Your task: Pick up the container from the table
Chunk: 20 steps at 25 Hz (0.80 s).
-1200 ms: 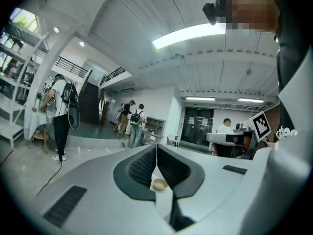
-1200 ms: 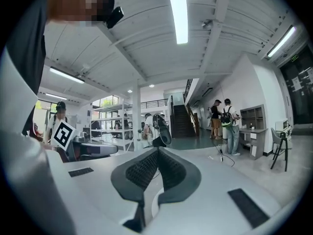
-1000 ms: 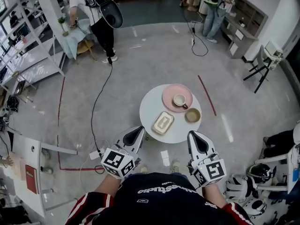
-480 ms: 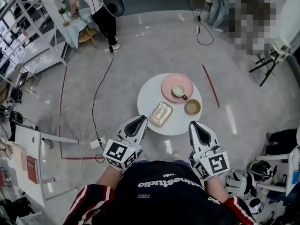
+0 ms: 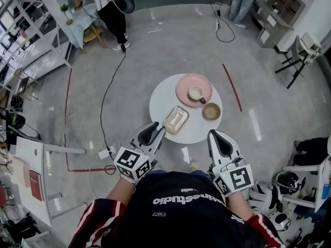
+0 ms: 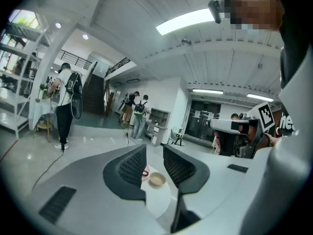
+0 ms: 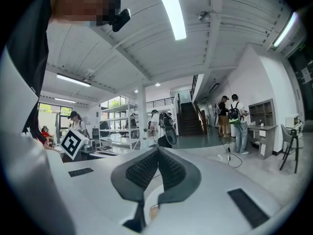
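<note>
Pale rectangular container [image 5: 176, 119], flat and askew, on the near-left part of round white table [image 5: 161, 99]

Grey floor [image 5: 170, 50], red tape [image 5: 232, 87], white shelving [image 5: 28, 53]

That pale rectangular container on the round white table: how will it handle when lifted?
The pale rectangular container looks shallow and rigid, so it should probably lift stiffly without flexing. Its glossy, translucent-looking walls may be slippery. It lies flat and low on the round white table, so it seems unlikely to tip or roll.
</note>
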Tool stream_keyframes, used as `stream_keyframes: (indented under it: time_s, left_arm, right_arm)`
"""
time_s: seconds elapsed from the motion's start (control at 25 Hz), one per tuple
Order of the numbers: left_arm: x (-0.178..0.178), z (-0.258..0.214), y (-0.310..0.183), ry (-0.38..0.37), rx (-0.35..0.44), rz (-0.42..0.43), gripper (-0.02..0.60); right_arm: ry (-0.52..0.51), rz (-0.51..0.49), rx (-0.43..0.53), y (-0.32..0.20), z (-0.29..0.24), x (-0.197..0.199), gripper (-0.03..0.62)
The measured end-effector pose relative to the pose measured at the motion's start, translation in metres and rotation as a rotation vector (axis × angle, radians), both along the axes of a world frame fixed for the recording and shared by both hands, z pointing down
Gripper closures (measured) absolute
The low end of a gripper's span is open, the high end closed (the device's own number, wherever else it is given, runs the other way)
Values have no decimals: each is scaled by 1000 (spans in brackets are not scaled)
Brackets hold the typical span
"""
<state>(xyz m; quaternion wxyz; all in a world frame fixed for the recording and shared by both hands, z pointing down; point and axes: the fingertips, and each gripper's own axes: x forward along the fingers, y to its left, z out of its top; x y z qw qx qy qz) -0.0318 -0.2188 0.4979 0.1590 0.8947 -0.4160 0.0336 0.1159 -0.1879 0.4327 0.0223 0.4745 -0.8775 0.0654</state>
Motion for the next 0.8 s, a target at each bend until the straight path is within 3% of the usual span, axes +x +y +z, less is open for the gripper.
stream_keyframes:
  time_s: [0.28,0.8]
  left_arm:
    - [0,40,-10,88,-157,-29,460]
    - [-3,160,-41,298,-476,-204,460]
  right_arm:
    - [15,-12,20,-5,2,4,579]
    - [31,-72,47,-22,5,21,579]
